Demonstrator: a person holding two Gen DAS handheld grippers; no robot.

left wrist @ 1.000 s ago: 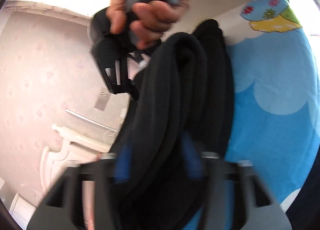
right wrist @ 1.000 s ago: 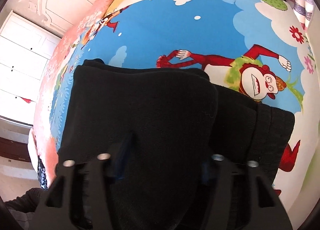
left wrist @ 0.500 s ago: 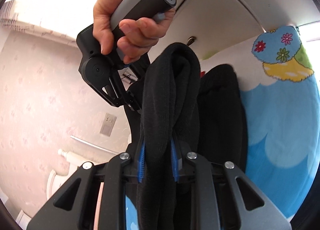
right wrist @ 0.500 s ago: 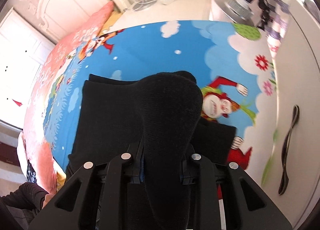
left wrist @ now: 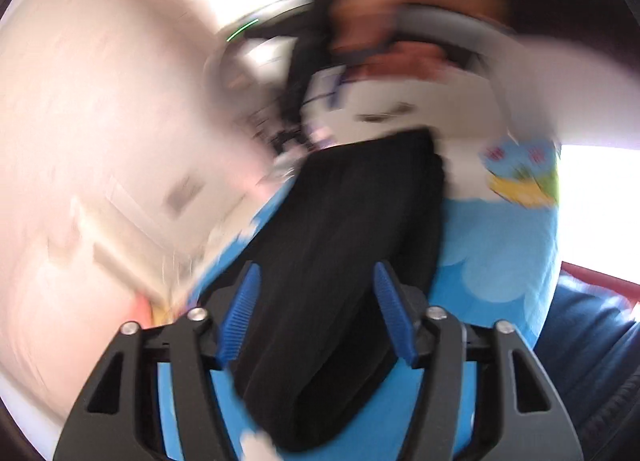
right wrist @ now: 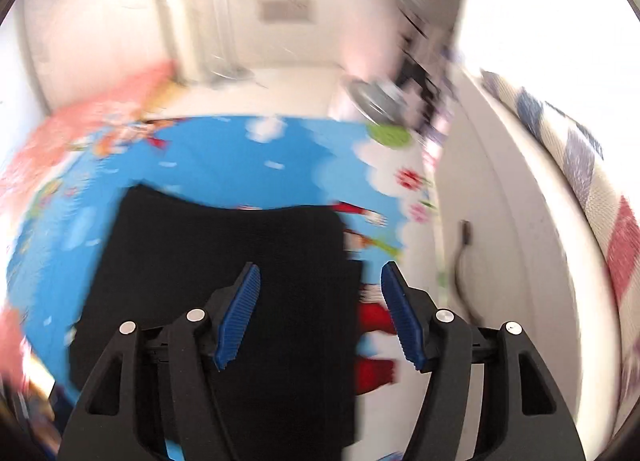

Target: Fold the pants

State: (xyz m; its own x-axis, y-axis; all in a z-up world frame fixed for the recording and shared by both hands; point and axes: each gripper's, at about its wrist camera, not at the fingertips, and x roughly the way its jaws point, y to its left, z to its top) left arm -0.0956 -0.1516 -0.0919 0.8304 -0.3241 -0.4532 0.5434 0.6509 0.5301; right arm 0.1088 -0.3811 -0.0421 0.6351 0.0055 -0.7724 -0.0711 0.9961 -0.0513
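The black pants lie folded on the blue cartoon mat, seen past my left gripper. That gripper's jaws are opening, blue pads apart, above the cloth with nothing pinched. In the right wrist view the same folded pants form a dark rectangle on the mat. My right gripper is also opening above their right edge and holds nothing. The person's other hand with the right gripper's handle shows blurred at the top of the left wrist view. Both views are motion-blurred.
A white cabinet door with a dark handle stands at the mat's right edge. A patterned cloth is further right. A fan and a white door stand beyond the mat. A leg in blue jeans is at the right.
Both grippers let go of the black fold they pinched half a second ago and rose away. The pants dropped flat onto the mat. Both views swung fast.
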